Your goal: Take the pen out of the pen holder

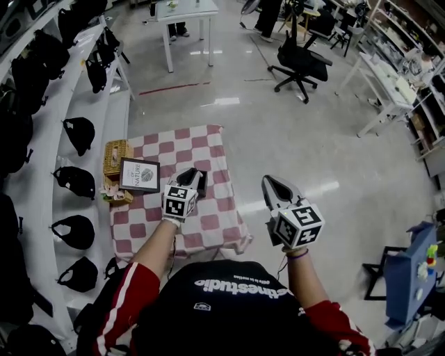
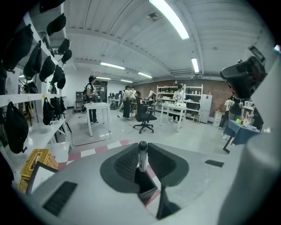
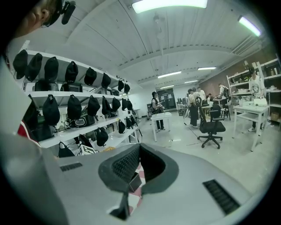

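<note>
A small table under a red-and-white checked cloth (image 1: pixel 208 215) stands below me. My left gripper (image 1: pixel 190 176) hovers over its right half, shut on a pen (image 2: pixel 142 157) with a white barrel and black cap, held upright between the pads. Right under it is the black square pen holder (image 2: pixel 145 185), and the pen's lower end reaches the holder's mouth. The same pen holder (image 1: pixel 202 183) shows dark beside the left jaws in the head view. My right gripper (image 1: pixel 275 186) hangs over the floor to the right of the table, shut and holding nothing; under its jaws the pen holder (image 3: pixel 135 181) peeks through.
A framed picture (image 1: pixel 139 174) and a wicker basket (image 1: pixel 116 157) sit on the table's left side. White shelves with black caps (image 1: pixel 78 133) run along the left. An office chair (image 1: pixel 300 64), a white table (image 1: pixel 186 12) and a blue table (image 1: pixel 410 274) stand around.
</note>
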`<state>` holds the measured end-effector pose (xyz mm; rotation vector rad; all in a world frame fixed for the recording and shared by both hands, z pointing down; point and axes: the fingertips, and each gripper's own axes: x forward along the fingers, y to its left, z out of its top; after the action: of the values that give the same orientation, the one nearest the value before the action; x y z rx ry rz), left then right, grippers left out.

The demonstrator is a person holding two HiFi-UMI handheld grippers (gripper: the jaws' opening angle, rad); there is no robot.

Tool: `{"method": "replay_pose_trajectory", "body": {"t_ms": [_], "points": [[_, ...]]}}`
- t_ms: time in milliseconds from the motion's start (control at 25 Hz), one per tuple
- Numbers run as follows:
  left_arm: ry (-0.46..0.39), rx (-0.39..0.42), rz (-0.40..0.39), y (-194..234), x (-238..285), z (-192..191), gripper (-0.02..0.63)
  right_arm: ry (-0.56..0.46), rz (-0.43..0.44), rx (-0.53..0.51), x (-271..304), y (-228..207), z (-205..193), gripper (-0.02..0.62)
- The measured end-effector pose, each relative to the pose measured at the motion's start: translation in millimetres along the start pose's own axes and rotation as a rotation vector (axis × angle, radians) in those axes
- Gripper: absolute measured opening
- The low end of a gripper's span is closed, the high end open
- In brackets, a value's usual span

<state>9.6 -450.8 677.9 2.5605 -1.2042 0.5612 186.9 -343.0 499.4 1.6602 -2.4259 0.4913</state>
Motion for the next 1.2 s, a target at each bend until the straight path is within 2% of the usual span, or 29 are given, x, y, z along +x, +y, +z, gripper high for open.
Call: {"method": "replay_pose_trajectory", "body": {"t_ms": [320, 920, 1200], "points": [[-0.083, -0.035, -0.021, -6.5, -32.1, 38.8, 0.069, -0.011, 0.017, -0.02, 0.6, 25.0, 13.0, 0.003], [-0.207, -0.023, -0.049, -10.1, -119.2, 90.1, 0.069, -0.054, 0.037, -0.068, 0.7, 67.6, 38.1, 0.003], [-0.244, 0.054, -0.051, -15.3, -172.1, 105.6, 0.069, -0.083, 0.019, -0.073, -7.3, 83.1, 46.4, 0.003]]}}
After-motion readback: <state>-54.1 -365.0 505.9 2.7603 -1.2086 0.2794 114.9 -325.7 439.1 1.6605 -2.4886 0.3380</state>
